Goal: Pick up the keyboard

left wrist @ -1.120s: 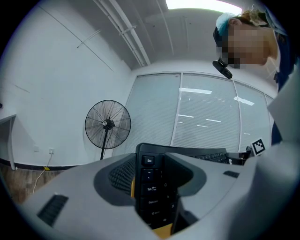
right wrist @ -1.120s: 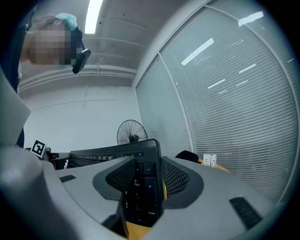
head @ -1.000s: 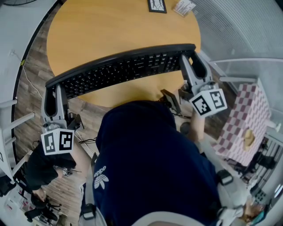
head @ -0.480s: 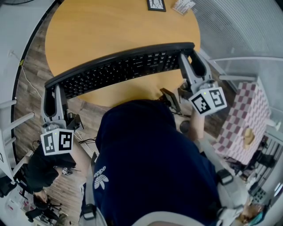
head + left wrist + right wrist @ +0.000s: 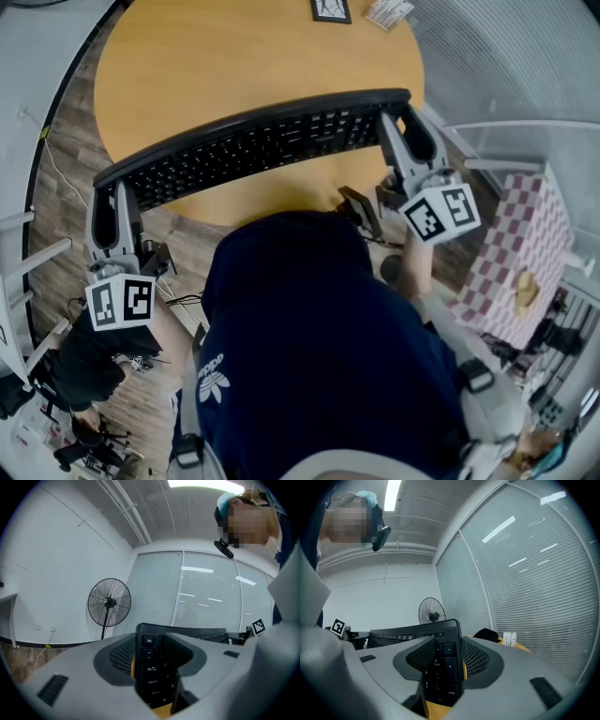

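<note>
Keyboard (image 5: 253, 141) barely rose, "Esc" end clamped in left hand-held gripper (image 5: 152, 660).

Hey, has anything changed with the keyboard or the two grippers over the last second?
Nothing has visibly moved, apart from a very slight drift of the whole picture. Nothing was taken hold of or let go. The left gripper stays shut on the left end of the black keyboard, and the right gripper stays shut on its right end. The keyboard still spans the near edge of the round wooden table.
</note>
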`<state>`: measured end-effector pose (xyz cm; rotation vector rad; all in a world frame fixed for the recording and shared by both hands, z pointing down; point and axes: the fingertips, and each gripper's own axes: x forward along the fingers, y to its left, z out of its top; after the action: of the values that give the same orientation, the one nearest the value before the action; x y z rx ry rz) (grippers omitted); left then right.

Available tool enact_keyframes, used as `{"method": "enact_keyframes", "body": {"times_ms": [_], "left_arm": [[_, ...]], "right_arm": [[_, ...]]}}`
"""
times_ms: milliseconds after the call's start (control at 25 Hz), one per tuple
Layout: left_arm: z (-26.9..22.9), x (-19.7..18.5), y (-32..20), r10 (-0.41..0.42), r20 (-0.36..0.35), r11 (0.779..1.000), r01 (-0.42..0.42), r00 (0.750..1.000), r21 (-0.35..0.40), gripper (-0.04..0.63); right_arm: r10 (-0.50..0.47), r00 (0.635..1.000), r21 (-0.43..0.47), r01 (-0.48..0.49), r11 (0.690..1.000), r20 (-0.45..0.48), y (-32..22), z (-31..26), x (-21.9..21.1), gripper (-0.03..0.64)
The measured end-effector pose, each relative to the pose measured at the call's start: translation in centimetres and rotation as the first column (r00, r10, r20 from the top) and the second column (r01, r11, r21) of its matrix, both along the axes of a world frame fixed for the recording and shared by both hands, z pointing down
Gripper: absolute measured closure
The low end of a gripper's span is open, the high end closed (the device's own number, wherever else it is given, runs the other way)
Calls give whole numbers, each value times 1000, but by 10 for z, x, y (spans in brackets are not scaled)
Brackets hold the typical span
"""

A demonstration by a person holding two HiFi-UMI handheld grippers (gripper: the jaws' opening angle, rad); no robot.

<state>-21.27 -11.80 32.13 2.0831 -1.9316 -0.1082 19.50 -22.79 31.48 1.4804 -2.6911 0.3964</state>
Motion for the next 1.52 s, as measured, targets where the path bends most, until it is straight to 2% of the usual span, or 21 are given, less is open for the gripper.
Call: {"method": "enact_keyframes", "body": {"times_ms": [200, 360, 1000, 1520], "left_arm": [[-1, 0, 0, -1, 4, 1000, 1, 1000, 4, 417], [-2, 0, 1, 0, 3, 1000, 0, 1000, 5, 417], [-1, 0, 2, -2, 0, 1000, 2, 1000, 4, 417], [0, 0, 1, -1, 1, 1000, 1, 1000, -2, 417]], "right_arm": [[-21, 999, 10, 21, 1000, -34, -2, -5, -6, 449], [-1, 1000, 4, 1, 1000, -3, 0, -1, 0, 449], [-23, 998, 18, 24, 1000, -51, -3, -9, -8, 449], [-4, 1000, 1, 4, 1000, -29, -2, -2, -4, 449]]}}
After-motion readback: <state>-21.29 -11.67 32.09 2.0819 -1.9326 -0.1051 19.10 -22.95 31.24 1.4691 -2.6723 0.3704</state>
